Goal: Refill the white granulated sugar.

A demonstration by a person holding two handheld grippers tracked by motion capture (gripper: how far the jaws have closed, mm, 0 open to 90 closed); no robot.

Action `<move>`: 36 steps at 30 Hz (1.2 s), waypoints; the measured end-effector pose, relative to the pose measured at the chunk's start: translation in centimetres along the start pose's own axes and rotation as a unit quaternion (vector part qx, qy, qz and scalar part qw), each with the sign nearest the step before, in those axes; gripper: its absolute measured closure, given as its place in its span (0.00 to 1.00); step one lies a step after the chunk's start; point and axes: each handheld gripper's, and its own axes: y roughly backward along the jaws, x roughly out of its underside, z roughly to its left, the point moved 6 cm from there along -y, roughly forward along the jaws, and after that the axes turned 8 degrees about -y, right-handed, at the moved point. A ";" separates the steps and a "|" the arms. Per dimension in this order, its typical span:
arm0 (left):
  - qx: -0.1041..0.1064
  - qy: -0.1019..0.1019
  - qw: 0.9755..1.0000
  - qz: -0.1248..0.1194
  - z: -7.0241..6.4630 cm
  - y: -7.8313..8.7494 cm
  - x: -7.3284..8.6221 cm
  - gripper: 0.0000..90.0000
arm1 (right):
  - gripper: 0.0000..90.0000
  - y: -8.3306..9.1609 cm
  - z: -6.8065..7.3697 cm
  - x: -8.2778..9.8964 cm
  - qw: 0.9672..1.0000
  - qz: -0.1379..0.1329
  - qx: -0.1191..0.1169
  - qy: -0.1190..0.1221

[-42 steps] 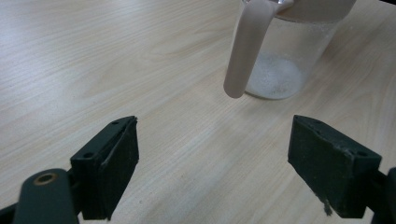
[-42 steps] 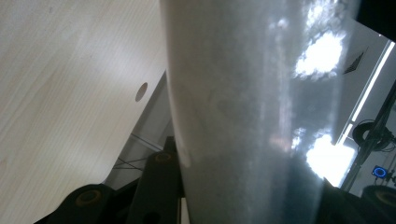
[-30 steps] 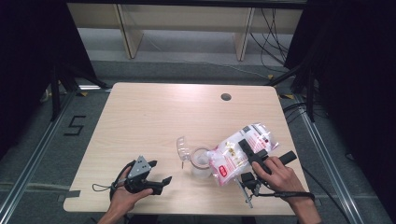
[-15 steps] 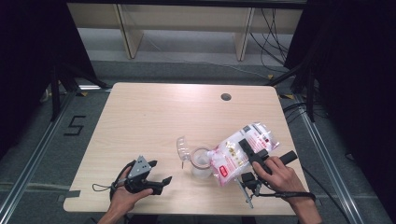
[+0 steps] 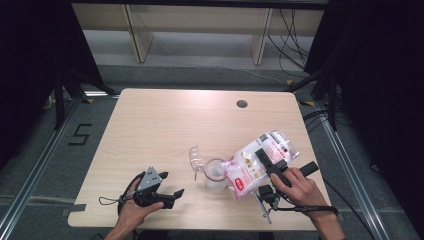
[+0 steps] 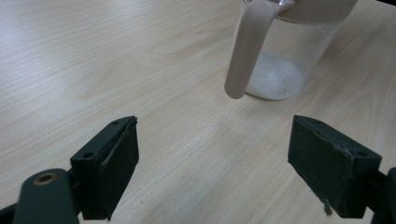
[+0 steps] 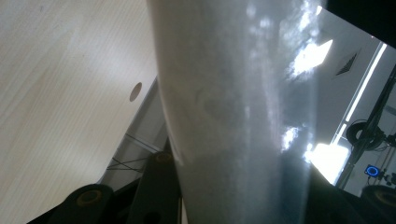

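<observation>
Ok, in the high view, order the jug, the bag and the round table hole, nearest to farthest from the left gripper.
From the left gripper:
1. Clear jug, just to its right.
2. Bag, farther right, tilted over the jug.
3. Table hole, near the far edge.

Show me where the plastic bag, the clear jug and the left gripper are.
plastic bag (image 5: 252,162), high view, printed middle.
clear jug (image 5: 215,174), high view, its rim.
left gripper (image 6: 212,163), left gripper view, midway between its fingertips.
</observation>
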 end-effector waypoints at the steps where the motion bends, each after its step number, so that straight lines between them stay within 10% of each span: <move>1: 0.000 0.000 1.000 0.000 0.0 0.0 0.0 0.18 | 0.80 0.0 0.0 0.0 1.000 0.000 0.001 0.001; 36: -0.001 -0.004 1.000 0.003 0.1 0.1 0.0 0.18 | 0.80 0.1 -0.3 0.0 1.000 -0.005 0.010 0.003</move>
